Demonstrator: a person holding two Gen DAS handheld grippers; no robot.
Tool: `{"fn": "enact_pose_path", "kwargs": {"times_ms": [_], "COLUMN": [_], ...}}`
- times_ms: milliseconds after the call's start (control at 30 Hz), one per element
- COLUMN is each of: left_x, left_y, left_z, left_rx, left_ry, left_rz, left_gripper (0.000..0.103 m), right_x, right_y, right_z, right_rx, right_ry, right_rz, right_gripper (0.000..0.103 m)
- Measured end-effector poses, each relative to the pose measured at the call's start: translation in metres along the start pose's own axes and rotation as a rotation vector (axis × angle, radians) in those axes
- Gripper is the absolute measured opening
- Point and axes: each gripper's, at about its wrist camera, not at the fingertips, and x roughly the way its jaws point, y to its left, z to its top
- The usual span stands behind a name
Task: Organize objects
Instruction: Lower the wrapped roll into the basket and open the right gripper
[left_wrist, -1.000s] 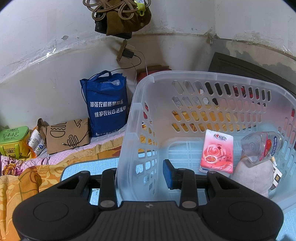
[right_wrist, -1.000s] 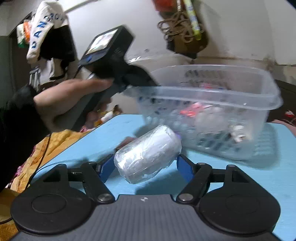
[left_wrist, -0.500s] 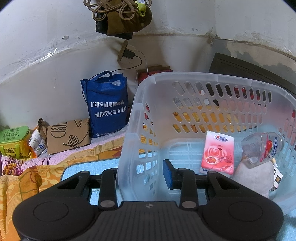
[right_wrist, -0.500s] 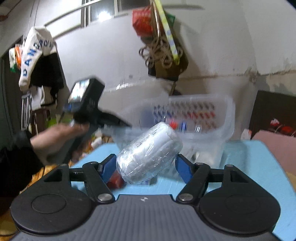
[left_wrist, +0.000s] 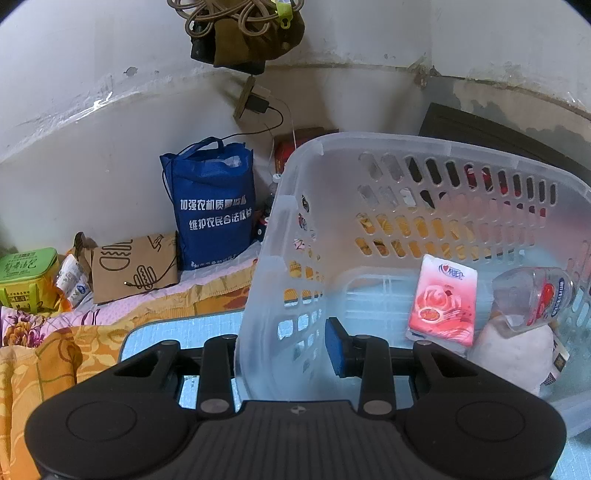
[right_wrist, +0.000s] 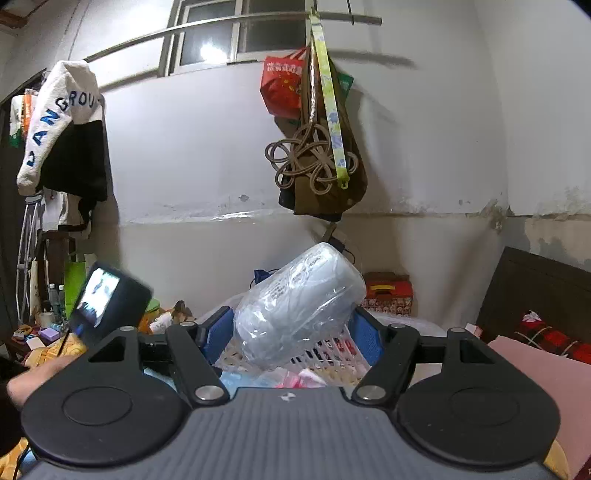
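A clear plastic basket (left_wrist: 424, 147) stands on the blue table (left_wrist: 177, 328). My left gripper (left_wrist: 280, 350) is shut on the basket's near left wall, one finger outside and one inside. Inside lie a pink tissue pack (left_wrist: 443, 302), a clear bottle (left_wrist: 532, 295) and a pale pouch (left_wrist: 513, 354). My right gripper (right_wrist: 291, 332) is shut on a plastic-wrapped white roll (right_wrist: 295, 302) and holds it high above the basket (right_wrist: 332, 350), whose rim shows below the fingers.
A blue bag (left_wrist: 214, 206), a brown paper bag (left_wrist: 133, 266) and a green box (left_wrist: 26, 277) sit on the bedding to the left. Bags and rope (right_wrist: 314, 158) hang on the wall. The hand-held left gripper body (right_wrist: 103, 299) is at lower left in the right wrist view.
My right gripper has lifted the wrapped roll from near the table up and over the basket. My left gripper has kept its hold on the basket wall; the basket shifted slightly.
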Motion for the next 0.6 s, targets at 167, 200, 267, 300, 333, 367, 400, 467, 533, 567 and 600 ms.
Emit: {"fn": "enact_pose_path", "kwargs": {"times_ms": [167, 200, 267, 300, 333, 367, 400, 467, 533, 567, 600], "left_x": [0.001, 0.001, 0.001, 0.001, 0.001, 0.002, 0.002, 0.002, 0.003, 0.003, 0.004], "left_y": [-0.001, 0.0, 0.0, 0.0, 0.0, 0.001, 0.001, 0.001, 0.001, 0.001, 0.002], "left_z": [0.0, 0.0, 0.001, 0.0, 0.0, 0.0, 0.0, -0.001, -0.001, -0.001, -0.001], "left_rx": [-0.003, -0.003, -0.003, -0.002, -0.002, -0.003, -0.002, -0.001, -0.002, -0.002, -0.002], "left_ry": [0.002, 0.002, 0.003, 0.003, 0.004, 0.005, 0.004, 0.007, 0.011, 0.013, 0.017], "left_rz": [0.0, -0.001, -0.002, -0.003, -0.005, -0.006, -0.006, -0.004, -0.004, -0.003, -0.001], "left_gripper": [0.039, 0.039, 0.039, 0.039, 0.039, 0.039, 0.039, 0.039, 0.039, 0.039, 0.039], "right_x": [0.032, 0.038, 0.043, 0.043, 0.042, 0.04, 0.037, 0.031, 0.022, 0.017, 0.01], "right_y": [-0.004, -0.003, -0.001, -0.001, -0.003, -0.006, -0.009, -0.012, -0.012, -0.012, -0.01], "right_z": [0.002, 0.001, -0.004, -0.006, -0.008, -0.01, -0.012, -0.015, -0.02, -0.022, -0.025], "right_rx": [-0.003, -0.024, -0.048, -0.05, -0.044, -0.024, -0.002, 0.02, 0.032, 0.036, 0.037], "right_ry": [0.033, 0.048, 0.058, 0.042, 0.044, 0.052, 0.053, 0.056, 0.051, 0.05, 0.046], "right_rz": [-0.008, -0.013, -0.059, -0.083, -0.085, -0.076, -0.067, -0.064, -0.06, -0.053, -0.042], "right_gripper": [0.074, 0.084, 0.103, 0.103, 0.103, 0.103, 0.103, 0.103, 0.103, 0.103, 0.103]}}
